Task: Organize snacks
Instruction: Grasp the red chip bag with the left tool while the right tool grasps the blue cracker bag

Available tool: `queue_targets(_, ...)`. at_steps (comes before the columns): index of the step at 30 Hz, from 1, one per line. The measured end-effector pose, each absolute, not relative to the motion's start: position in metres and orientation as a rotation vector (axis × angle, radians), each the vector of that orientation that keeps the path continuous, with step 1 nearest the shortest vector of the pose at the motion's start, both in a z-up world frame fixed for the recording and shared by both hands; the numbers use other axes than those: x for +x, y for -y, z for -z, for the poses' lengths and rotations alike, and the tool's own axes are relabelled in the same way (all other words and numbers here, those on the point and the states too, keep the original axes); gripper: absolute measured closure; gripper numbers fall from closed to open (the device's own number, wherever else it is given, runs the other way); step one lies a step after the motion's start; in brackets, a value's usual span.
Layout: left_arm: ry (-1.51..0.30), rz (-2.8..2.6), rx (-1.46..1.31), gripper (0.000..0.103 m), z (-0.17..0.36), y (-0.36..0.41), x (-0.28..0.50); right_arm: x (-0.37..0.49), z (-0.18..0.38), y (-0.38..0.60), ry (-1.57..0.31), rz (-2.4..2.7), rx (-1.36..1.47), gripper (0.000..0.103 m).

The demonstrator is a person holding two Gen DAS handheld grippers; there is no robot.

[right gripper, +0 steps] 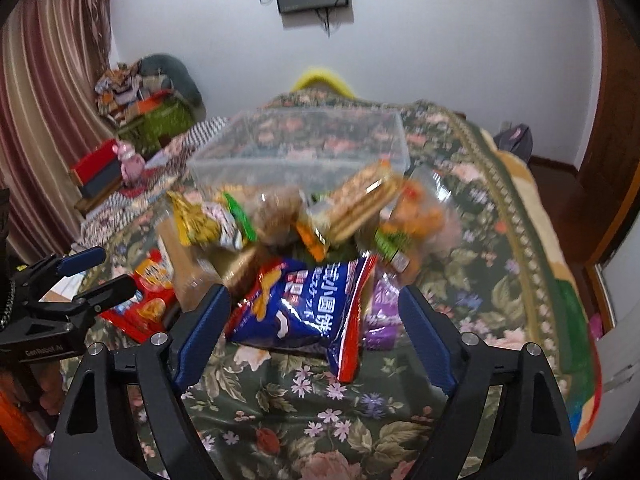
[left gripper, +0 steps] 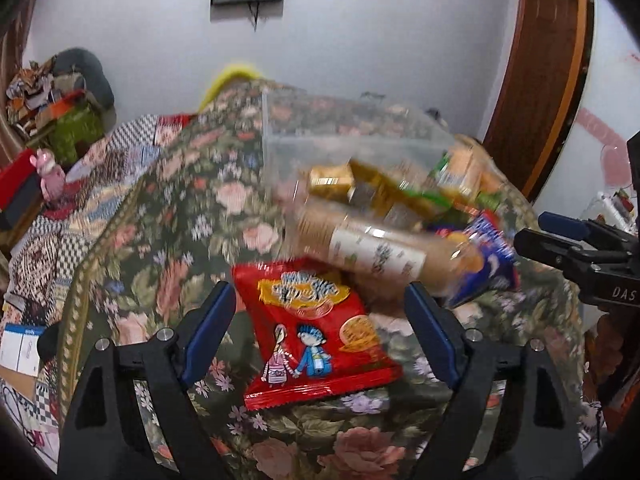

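A red snack packet (left gripper: 316, 336) with two cartoon children lies on the flowered cloth (left gripper: 180, 240). My left gripper (left gripper: 320, 308) hangs open above it, one blue pad on each side, neither pressing. My right gripper (right gripper: 316, 320) is open too and straddles a blue chip packet (right gripper: 304, 304) at the near edge of a snack pile. Behind the pile stands a clear plastic box (right gripper: 300, 148), which looks empty. The pile holds a long biscuit tube (left gripper: 380, 248), a gold packet (right gripper: 192, 220), a cracker pack (right gripper: 360, 200) and a purple packet (right gripper: 382, 312).
A patterned bed cover (left gripper: 100, 168) and a heap of clothes (left gripper: 52, 92) lie to the left. A wooden door (left gripper: 544, 80) stands at the right. Each gripper shows at the edge of the other's view: right gripper (left gripper: 532, 230), left gripper (right gripper: 118, 270). Both views are blurred.
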State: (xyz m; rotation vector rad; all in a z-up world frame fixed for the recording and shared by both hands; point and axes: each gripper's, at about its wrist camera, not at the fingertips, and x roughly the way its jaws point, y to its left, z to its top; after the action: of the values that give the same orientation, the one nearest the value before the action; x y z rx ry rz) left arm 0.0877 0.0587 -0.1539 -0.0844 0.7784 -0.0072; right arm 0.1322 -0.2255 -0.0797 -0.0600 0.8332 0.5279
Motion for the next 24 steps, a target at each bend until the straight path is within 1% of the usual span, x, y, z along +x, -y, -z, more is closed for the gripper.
queue_targets(7, -0.859, 0.006, -0.109, 0.017, 0.182, -0.066, 0.105, 0.148, 0.102, 0.219, -0.929, -0.52, -0.054, 0.019)
queue_targets(15, -0.905, 0.007, -0.104, 0.017, 0.205, -0.062, 0.119, 0.15, 0.116, 0.202, -0.978, -0.566, -0.08, 0.018)
queue_targets(17, -0.902, 0.004, -0.096, 0.018, 0.207, -0.061, 0.119, 0.149, 0.116, 0.198, -0.961, -0.556, -0.104, 0.019)
queue_targets(19, -0.889, 0.007, -0.087, 0.025, 0.206, -0.06, 0.117, 0.15, 0.115, 0.197, -0.96, -0.56, -0.11, 0.023)
queue_targets(20, -0.887, 0.01, -0.088, 0.027, 0.206, -0.06, 0.116, 0.152, 0.114, 0.197, -0.965, -0.562, -0.105, 0.025)
queue_targets(21, -0.883, 0.014, -0.095, 0.029, 0.205, -0.061, 0.115, 0.153, 0.113, 0.199, -0.963, -0.565, -0.095, 0.03)
queue_targets(24, -0.875, 0.016, -0.1, 0.035, 0.203, -0.062, 0.111, 0.152, 0.111, 0.203, -0.948, -0.567, -0.082, 0.038)
